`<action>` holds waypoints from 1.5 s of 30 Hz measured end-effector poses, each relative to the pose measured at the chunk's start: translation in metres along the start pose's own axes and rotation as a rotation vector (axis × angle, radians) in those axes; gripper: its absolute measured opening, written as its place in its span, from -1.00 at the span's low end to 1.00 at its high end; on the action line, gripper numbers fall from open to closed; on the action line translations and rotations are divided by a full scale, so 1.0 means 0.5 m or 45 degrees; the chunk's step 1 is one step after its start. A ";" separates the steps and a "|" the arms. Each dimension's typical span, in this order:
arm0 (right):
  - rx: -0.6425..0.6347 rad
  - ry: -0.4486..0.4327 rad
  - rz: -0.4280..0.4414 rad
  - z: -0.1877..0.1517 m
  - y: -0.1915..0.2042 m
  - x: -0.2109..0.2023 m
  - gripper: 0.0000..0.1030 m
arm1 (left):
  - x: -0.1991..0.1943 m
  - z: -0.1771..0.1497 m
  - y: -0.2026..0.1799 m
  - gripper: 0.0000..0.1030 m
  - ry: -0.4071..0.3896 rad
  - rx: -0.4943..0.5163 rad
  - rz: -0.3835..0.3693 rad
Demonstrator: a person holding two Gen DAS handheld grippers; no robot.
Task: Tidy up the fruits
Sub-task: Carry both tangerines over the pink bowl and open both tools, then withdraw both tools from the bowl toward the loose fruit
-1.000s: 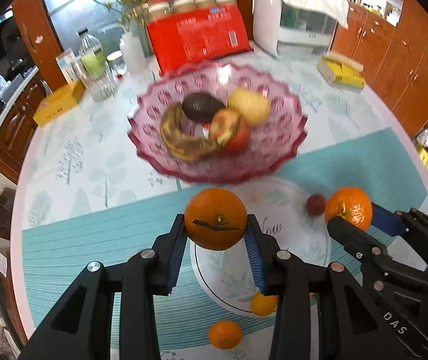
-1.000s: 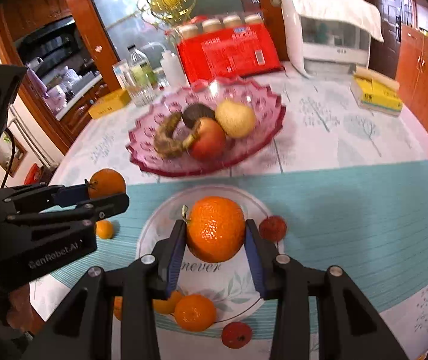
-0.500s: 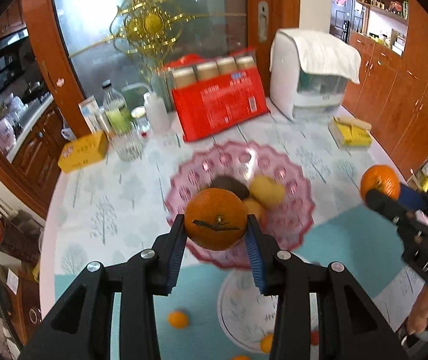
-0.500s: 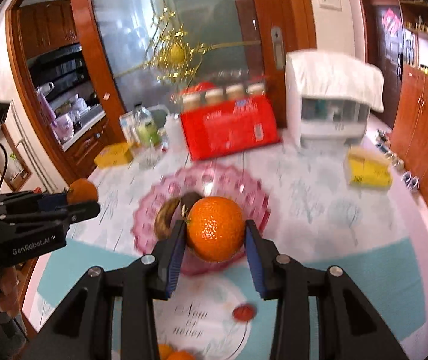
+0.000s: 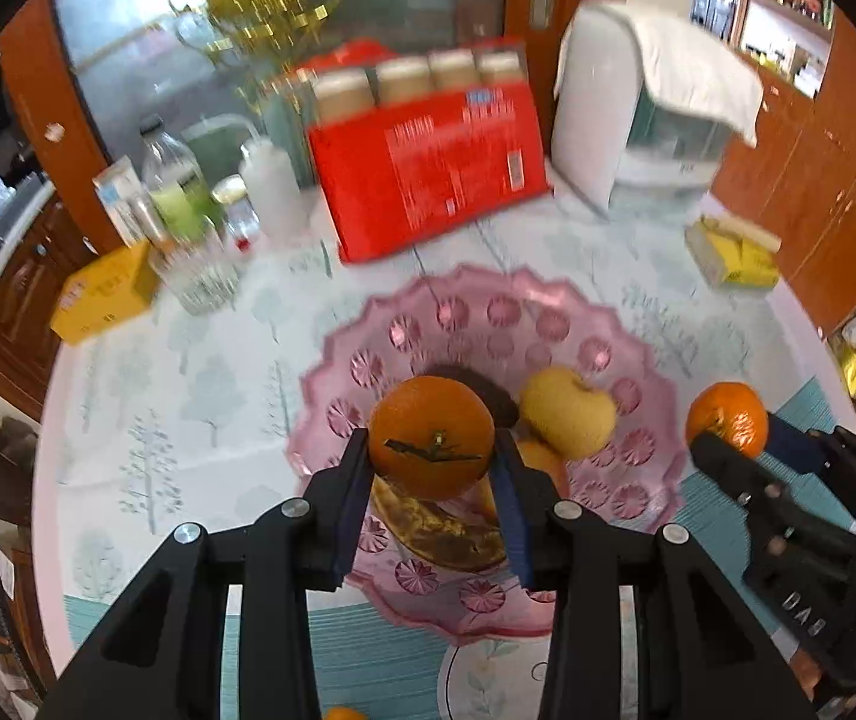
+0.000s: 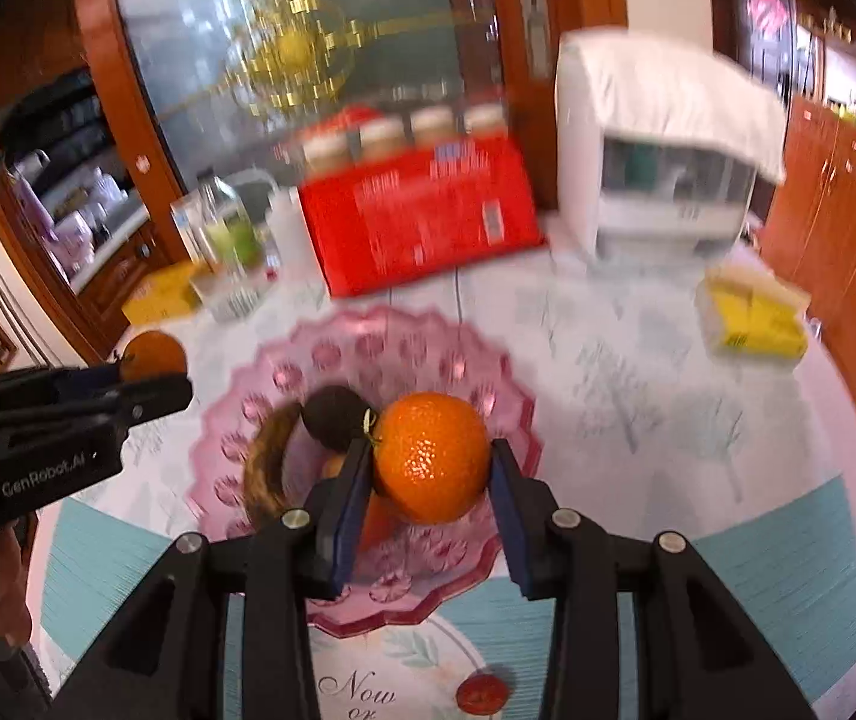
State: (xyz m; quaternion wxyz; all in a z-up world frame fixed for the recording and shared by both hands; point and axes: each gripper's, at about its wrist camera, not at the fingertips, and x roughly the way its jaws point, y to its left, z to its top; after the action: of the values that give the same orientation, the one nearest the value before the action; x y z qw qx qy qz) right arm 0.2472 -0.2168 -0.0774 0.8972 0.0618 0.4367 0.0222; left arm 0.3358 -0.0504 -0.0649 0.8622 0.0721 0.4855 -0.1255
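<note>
Fruit bowl [image 5: 553, 306]: pink, scalloped, cut-glass pattern; on the tree-print tablecloth [image 5: 188, 384], in front of the red carton [image 5: 428, 174]. Already inside: a yellow apple or pear [image 5: 568, 414], a dark avocado-like fruit [image 6: 332, 417], a browned banana [image 5: 433, 534], and a reddish fruit mostly hidden behind the held oranges.

Left gripper [image 5: 430, 474]: clamped on an orange [image 5: 430, 438], blue pads pressed to both sides, stem end facing the camera. Held in the air above the near half of the bowl, not yet set down.

Right gripper [image 6: 428, 480]: clamped on a second orange [image 6: 430, 456], pads tight on both flanks, a short green stalk at its upper left. Also aloft over the bowl, toward its near right side.

Loose items not yet gathered: a small red fruit [image 6: 481, 693] on the white printed plate [image 6: 404, 660] at the bottom edge of the right wrist view; a sliver of something orange [image 5: 338, 714] at the bottom edge of the left wrist view, too cropped to name. Other stray fruit, if any, out of view.

Progress, as a judgement: roughly midway. Four fruits in the bowl, two oranges carried and poised for release, at least one or two pieces left on the near mat. Next need: lowering each orange into a free hollow beside the banana and yellow fruit without rolling the pile, then parting the pads.

Background clutter (bottles, yellow box, covered white appliance): blurred, untouched.
</note>
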 end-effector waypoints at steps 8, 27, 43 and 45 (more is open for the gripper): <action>0.005 0.158 -0.054 -0.043 0.008 0.107 -0.23 | 0.141 -0.027 -0.007 -0.27 0.144 0.053 -0.014; 0.055 0.153 -0.070 -0.086 0.026 0.121 0.03 | 0.152 -0.070 -0.015 0.62 0.108 0.148 0.078; 0.104 0.039 -0.051 -0.087 0.021 0.016 0.04 | 0.007 -0.113 0.001 0.65 -0.022 0.056 0.051; 0.111 0.026 -0.050 -0.086 0.019 0.004 0.04 | -0.009 -0.112 0.002 0.65 -0.037 0.047 0.053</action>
State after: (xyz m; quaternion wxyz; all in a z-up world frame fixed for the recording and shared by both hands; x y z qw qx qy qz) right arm 0.2146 -0.2031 -0.1040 0.8894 0.0923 0.4475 -0.0138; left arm 0.2879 -0.0349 -0.0904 0.8701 0.0962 0.4689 -0.1175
